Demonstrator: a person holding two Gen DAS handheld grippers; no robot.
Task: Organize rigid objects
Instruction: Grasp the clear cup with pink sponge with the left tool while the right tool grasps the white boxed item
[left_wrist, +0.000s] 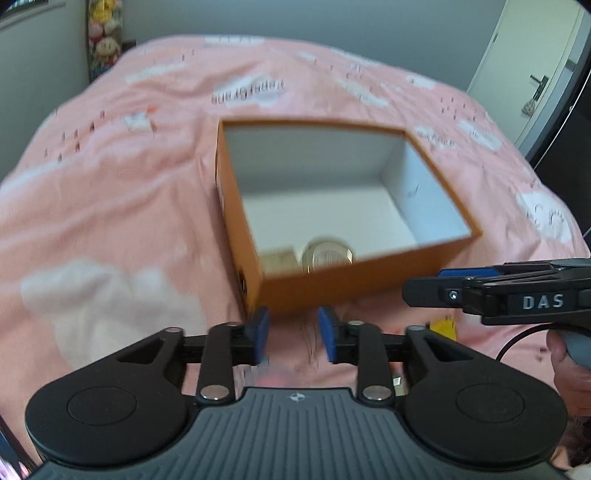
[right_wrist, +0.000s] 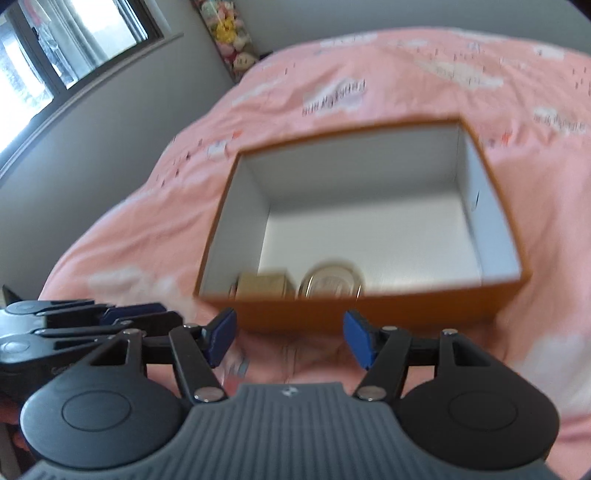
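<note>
Open orange box (right_wrist: 369, 317) with white lining mid-bed on pink cloud-print bedspread (left_wrist: 110, 206), round metal tin (right_wrist: 330, 282) and small tan block (right_wrist: 264, 286) against its near wall, left claw (left_wrist: 293, 332) and right claw (right_wrist: 290, 338) both parted, empty, hovering just short of the box.

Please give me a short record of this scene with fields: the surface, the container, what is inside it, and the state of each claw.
surface: pink bedsheet with white cloud print
container: orange cardboard box, open, white inside
contents: round metal tin and a tan boxy item against the near wall; rest of the floor bare
left claw: open, holding nothing, just before the box
right claw: open, holding nothing, just before the box
image quality: blurred
</note>
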